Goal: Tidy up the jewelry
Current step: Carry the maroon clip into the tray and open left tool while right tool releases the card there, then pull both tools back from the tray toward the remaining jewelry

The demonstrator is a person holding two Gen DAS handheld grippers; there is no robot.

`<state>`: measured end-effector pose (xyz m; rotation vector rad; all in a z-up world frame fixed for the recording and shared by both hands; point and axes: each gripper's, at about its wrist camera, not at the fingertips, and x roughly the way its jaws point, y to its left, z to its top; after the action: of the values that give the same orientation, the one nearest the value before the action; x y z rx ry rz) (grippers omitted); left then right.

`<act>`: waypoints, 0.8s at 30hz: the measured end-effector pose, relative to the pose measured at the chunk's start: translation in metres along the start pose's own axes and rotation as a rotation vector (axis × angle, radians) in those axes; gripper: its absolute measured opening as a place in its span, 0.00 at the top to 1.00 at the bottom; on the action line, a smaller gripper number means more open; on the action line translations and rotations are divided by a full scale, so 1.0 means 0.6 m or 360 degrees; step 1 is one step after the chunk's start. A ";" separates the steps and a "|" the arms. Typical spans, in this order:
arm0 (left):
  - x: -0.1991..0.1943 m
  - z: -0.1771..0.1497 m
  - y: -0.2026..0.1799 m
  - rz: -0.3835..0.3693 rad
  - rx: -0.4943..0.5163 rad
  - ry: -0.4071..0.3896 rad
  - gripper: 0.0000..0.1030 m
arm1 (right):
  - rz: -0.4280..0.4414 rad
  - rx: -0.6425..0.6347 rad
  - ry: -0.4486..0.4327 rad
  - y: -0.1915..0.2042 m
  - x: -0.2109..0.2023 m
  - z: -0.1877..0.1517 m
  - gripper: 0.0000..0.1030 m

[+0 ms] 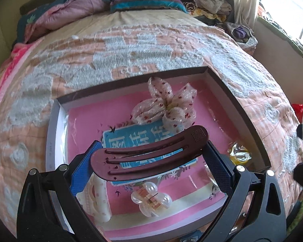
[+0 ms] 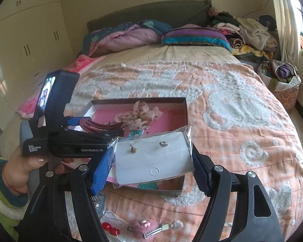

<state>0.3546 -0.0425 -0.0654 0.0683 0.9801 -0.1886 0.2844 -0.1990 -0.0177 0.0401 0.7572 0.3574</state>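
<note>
Left tongs [image 1: 151, 151] clamping maroon hair clip [image 1: 149, 153], right tongs [image 2: 151, 161] clamping bagged earring card [image 2: 153, 159]

Between the left jaws was a maroon clip [image 1: 149, 155]; beyond, a pink-lined box [image 1: 218, 98] on a peach-and-white quilt [image 1: 171, 46].

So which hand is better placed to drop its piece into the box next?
Left, probably: its gripper holds the maroon hair clip directly over the box, while the earring packet hangs at its near edge.

A quilted bedspread [image 2: 222, 109] (peach and white) lies below folded blankets [image 2: 131, 36].
</note>
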 end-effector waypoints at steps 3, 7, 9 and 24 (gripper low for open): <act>-0.001 -0.005 0.004 -0.0004 0.0008 -0.0003 0.11 | -0.0010 -0.0030 0.0035 0.005 0.018 -0.007 0.32; -0.001 -0.009 0.017 -0.0011 -0.0025 0.0013 0.11 | -0.0018 -0.0033 0.0091 0.006 0.046 -0.015 0.32; -0.002 -0.011 0.020 -0.0010 -0.0029 0.0015 0.10 | -0.0023 -0.0034 0.0111 0.007 0.058 -0.017 0.32; -0.040 -0.013 0.018 -0.0014 -0.0032 -0.0026 0.10 | -0.0065 -0.0016 0.0148 0.012 0.069 -0.043 0.08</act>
<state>0.3373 -0.0279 -0.0499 0.0441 0.9661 -0.1870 0.2925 -0.1806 -0.0628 -0.0011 0.8470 0.3260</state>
